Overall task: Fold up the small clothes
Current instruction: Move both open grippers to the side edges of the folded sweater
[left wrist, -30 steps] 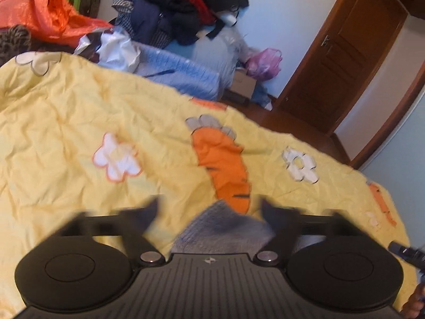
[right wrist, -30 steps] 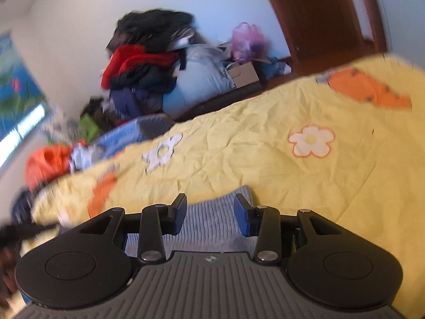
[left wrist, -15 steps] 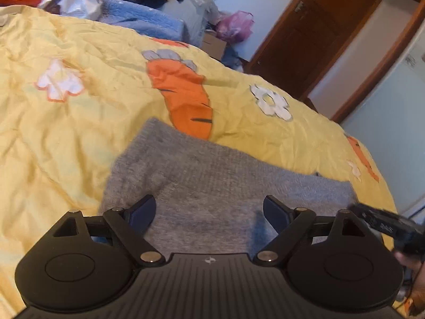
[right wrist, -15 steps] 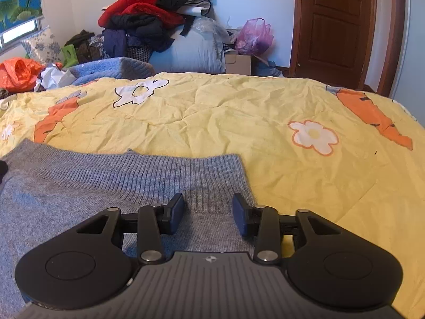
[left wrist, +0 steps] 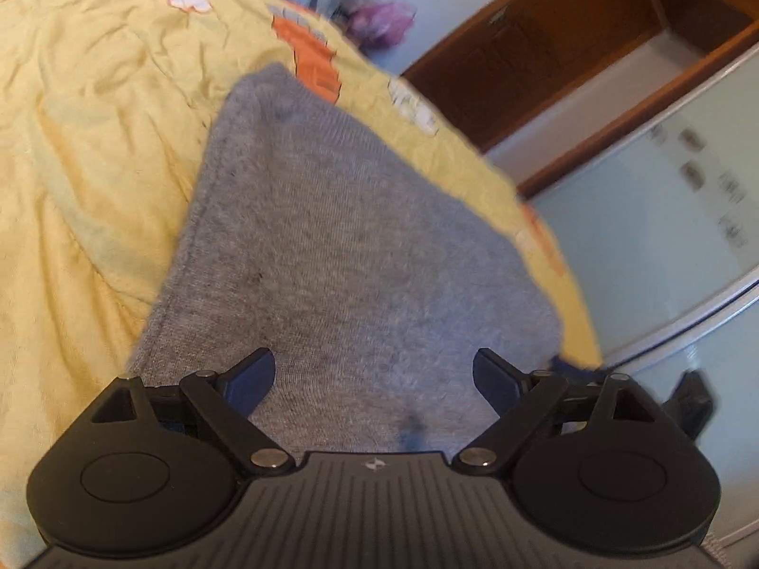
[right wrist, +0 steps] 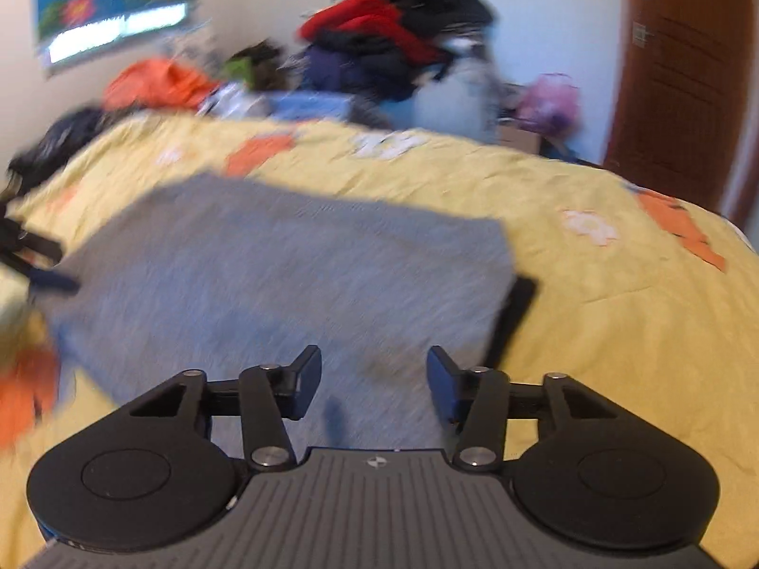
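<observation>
Grey knitted garment [left wrist: 341, 246] now spreads flat on yellow bedspread [left wrist: 95, 151]; both claws, left [left wrist: 374, 379] and right [right wrist: 374, 379], hover spread and empty, left just narrowed slightly, six o'clock edge ready for folding.

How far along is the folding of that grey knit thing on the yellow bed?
Done: the grey knit garment lies spread flat on the yellow quilt. In hand: nothing is gripped; the left gripper and the right gripper hang open over its near edge. Left: no crease or doubled layer is plainly visible, so the folding itself seems not yet started.
</observation>
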Available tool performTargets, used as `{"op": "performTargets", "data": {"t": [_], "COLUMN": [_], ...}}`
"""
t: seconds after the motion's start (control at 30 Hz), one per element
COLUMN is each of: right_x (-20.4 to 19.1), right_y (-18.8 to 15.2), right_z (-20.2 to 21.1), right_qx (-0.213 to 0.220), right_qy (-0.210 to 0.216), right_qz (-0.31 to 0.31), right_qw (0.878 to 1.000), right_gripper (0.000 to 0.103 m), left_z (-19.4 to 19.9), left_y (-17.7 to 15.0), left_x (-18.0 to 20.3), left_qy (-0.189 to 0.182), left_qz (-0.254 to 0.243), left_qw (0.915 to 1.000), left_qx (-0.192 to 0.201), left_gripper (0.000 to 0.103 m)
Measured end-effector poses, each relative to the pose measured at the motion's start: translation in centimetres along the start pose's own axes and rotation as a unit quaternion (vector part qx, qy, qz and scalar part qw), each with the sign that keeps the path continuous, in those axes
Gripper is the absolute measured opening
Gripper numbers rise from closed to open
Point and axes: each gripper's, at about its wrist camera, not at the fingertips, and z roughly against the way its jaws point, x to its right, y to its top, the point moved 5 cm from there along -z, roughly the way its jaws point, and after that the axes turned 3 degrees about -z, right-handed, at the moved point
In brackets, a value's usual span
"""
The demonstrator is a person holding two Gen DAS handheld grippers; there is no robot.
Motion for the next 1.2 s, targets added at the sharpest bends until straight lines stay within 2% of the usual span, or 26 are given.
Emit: {"op": "performTargets", "data": {"t": [0.03, 0.1, 0.17, 0.23, 0.33, 0.4, 0.43, 0.47, 0.63, 0.73, 0.83, 0.9, 0.97, 1.07, 1.13, 1.2], "right_x": [0.4, 1.1, 1.2, 0.8, -0.1, -0.9, -1.1, -1.0, -0.3, 1.4, 3.6, 4.9, 6.2, 6.6, 6.9, 7.2], "right_y": [-0.5, -1.1, -1.0, -0.7, -0.9, -1.8, -2.6, -3.1, -3.0, -3.6, -4.8, -5.6, -6.5, -7.4, -7.8, -7.8], "right_z": [-0.7, -0.6, -0.2, 0.8, 2.2, 2.1, 1.3, 1.4, 4.0, 5.6, 6.7, 6.7, 6.3, 5.6, 5.3, 5.0], "right_qx": [-0.016, 0.0, -0.003, -0.004, 0.003, -0.012, -0.033, -0.019, -0.007, -0.014, -0.018, -0.026, -0.031, -0.027, -0.022, -0.019], "right_qy": [-0.008, 0.003, 0.0, -0.009, -0.001, -0.004, -0.027, -0.029, -0.009, 0.017, 0.061, 0.073, 0.104, 0.127, 0.149, 0.167], "right_qz": [-0.009, -0.022, -0.022, -0.033, -0.044, -0.026, -0.002, 0.002, -0.053, -0.111, -0.188, -0.239, -0.307, -0.339, -0.374, -0.394], "right_qw": [1.0, 1.0, 1.0, 0.999, 0.999, 1.0, 0.999, 0.999, 0.999, 0.994, 0.98, 0.968, 0.946, 0.932, 0.915, 0.903], "right_gripper": [0.046, 0.044, 0.044, 0.044, 0.047, 0.051, 0.053, 0.053, 0.054, 0.055, 0.061, 0.073, 0.073, 0.074, 0.075, 0.087], "left_z": [0.3, 1.2, 2.2, 3.8, 5.0, 4.4, 4.3, 4.3, 6.5, 7.5, 8.1, 8.0, 7.1, 6.0, 5.3, 4.4], "left_y": [-0.1, -0.1, -0.2, -0.4, -1.1, -1.9, -2.0, -2.0, -1.6, -1.8, -1.8, -1.7, -1.6, -1.1, -0.7, -0.3], "left_x": [-0.3, -0.5, -0.6, -0.4, -0.5, -1.6, -1.9, -2.1, -2.3, -3.3, -4.3, -4.9, -5.3, -5.3, -5.2, -5.2], "left_qy": [-0.002, 0.016, 0.019, 0.017, 0.011, 0.024, 0.017, 0.013, 0.0, -0.014, -0.015, -0.006, -0.015, -0.014, -0.014, -0.017], "left_qz": [-0.001, -0.008, 0.006, 0.015, 0.027, 0.041, 0.037, 0.041, 0.082, 0.125, 0.141, 0.152, 0.164, 0.162, 0.16, 0.167], "left_qw": [1.0, 0.9997, 0.9997, 0.9991, 0.9992, 0.9989, 0.9991, 0.9989, 0.9959, 0.9917, 0.9893, 0.9875, 0.9858, 0.9863, 0.9867, 0.9856], "left_qx": [0.005, 0.018, 0.016, 0.035, 0.028, 0.004, 0.012, 0.017, 0.037, 0.028, 0.035, 0.04, 0.035, 0.027, 0.024, 0.016], "left_gripper": [0.091, 0.091, 0.091, 0.091, 0.093, 0.092, 0.092, 0.092, 0.093, 0.094, 0.096, 0.102, 0.102, 0.102, 0.102, 0.102]}}
